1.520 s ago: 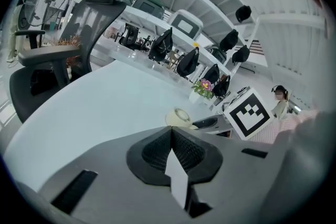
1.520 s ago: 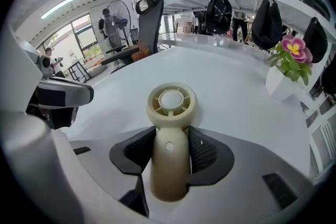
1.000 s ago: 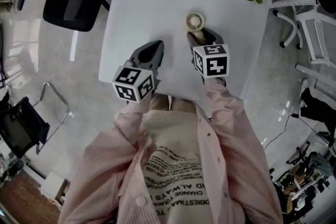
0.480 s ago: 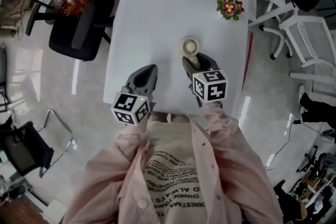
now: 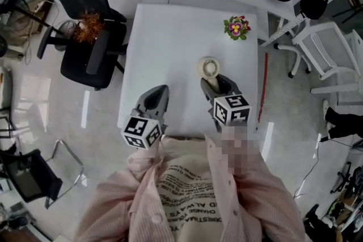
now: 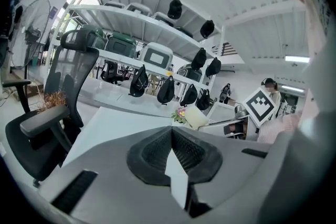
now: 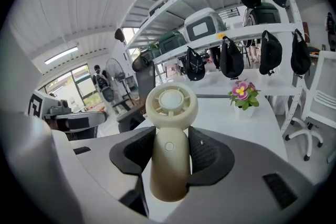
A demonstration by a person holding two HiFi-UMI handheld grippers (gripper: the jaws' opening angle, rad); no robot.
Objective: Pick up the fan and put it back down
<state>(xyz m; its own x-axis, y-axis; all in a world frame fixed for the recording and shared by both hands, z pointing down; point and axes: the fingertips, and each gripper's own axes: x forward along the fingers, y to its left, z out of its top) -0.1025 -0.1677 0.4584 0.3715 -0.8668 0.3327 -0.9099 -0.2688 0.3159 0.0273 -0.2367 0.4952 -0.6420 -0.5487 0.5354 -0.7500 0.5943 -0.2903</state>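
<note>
Here, head view: white table (image 5: 170,37) at frame centre, potted flower (image 5: 236,26) at its upper right corner, black office chair (image 5: 85,48) just beside its left edge. Left gripper (image 5: 159,90) sits over the table's lower left. Right gripper (image 5: 212,81) sits over the lower right, with the cream fan (image 5: 209,68) projecting from its jaws, round head toward the top of the frame.

Left gripper view: left gripper (image 6: 171,131) at lower centre, jaws pressed together with nothing between them. Table (image 6: 115,128) lies beyond, chair (image 6: 58,97) at left, flower (image 6: 180,114) at centre. The fan's head (image 6: 195,118) shows just right of the flower.

Right gripper view: right gripper (image 7: 170,152) at lower centre, both pads clamped on the handle of the fan (image 7: 169,144). The fan stands upright in the frame, its grilled head above the jaws. Table (image 7: 247,128) lies behind, flower (image 7: 241,93) at right.
</note>
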